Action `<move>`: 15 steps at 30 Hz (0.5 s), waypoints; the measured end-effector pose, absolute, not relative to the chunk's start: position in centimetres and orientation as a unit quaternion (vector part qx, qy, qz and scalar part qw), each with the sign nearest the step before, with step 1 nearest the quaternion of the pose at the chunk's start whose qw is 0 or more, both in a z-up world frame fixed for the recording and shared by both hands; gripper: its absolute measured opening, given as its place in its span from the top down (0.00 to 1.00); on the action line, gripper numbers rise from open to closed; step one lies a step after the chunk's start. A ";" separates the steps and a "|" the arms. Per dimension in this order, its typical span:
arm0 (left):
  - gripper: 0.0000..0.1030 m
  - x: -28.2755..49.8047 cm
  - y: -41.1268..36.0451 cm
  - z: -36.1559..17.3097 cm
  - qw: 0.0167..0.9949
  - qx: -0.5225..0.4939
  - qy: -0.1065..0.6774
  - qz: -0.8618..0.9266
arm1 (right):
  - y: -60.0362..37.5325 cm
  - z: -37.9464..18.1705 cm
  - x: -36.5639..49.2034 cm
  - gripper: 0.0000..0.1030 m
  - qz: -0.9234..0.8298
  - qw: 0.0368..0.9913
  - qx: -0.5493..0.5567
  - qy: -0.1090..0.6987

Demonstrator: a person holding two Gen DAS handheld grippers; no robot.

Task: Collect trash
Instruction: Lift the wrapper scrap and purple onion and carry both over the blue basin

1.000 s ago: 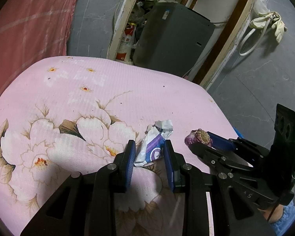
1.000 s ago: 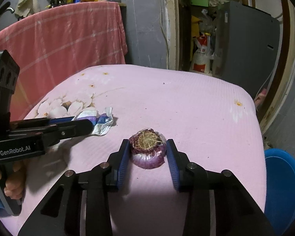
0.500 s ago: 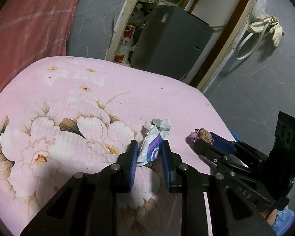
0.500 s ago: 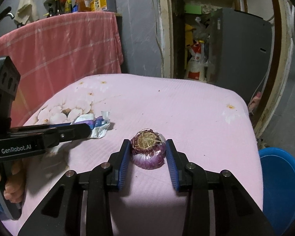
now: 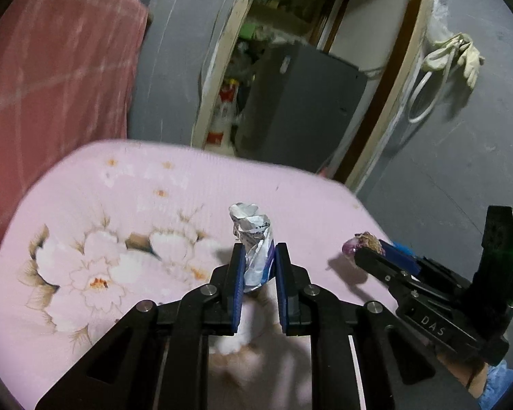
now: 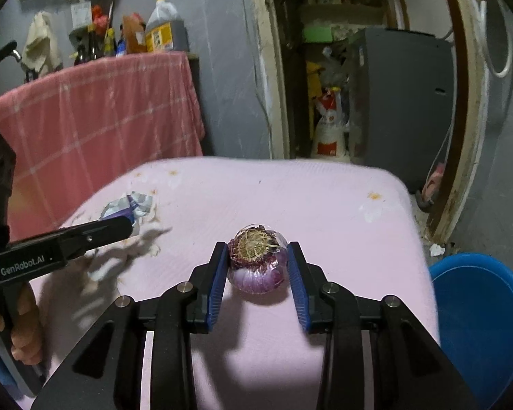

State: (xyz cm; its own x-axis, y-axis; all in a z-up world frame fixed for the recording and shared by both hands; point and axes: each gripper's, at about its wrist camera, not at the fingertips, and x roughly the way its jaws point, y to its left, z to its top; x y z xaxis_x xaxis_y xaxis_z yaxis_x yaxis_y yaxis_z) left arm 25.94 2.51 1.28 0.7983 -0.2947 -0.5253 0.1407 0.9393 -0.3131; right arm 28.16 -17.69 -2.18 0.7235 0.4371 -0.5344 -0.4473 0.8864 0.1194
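Left gripper (image 5: 258,266) is clamping the crumpled white-and-purple wrapper (image 5: 253,239) upright above the pink floral cloth (image 5: 85,212), right gripper (image 6: 258,266) is gripping the purple onion scrap (image 6: 258,261), the blue plastic bin (image 6: 482,321) lying nearer the right hand's side.

A pink floral cloth (image 6: 325,198) covered the table. Behind it a red checked cloth (image 6: 95,109) hung below bottles (image 6: 160,27); a grey metal cabinet (image 6: 403,102) stood in the doorway, pale rubber gloves (image 5: 461,56) hanging on the wall.
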 end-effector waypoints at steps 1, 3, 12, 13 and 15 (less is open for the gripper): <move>0.87 25.6 2.0 1.8 0.944 -0.124 0.282 -0.117 | -17.9 -1.9 27.9 0.69 0.237 0.931 -0.005 0.277; 0.87 24.9 1.2 2.7 0.953 -0.111 0.258 -0.116 | -18.5 -1.3 27.2 0.69 0.234 0.937 0.003 0.258; 0.87 22.8 -3.1 6.4 0.974 -0.097 0.158 -0.130 | -22.8 3.4 23.0 0.69 0.194 0.973 0.038 0.122; 0.87 22.6 -3.8 6.8 0.976 -0.089 0.147 -0.132 | -23.3 4.0 22.5 0.69 0.188 0.976 0.038 0.106; 0.87 22.0 -4.5 7.2 0.978 -0.078 0.134 -0.140 | -24.0 4.8 21.7 0.69 0.175 0.981 0.033 0.082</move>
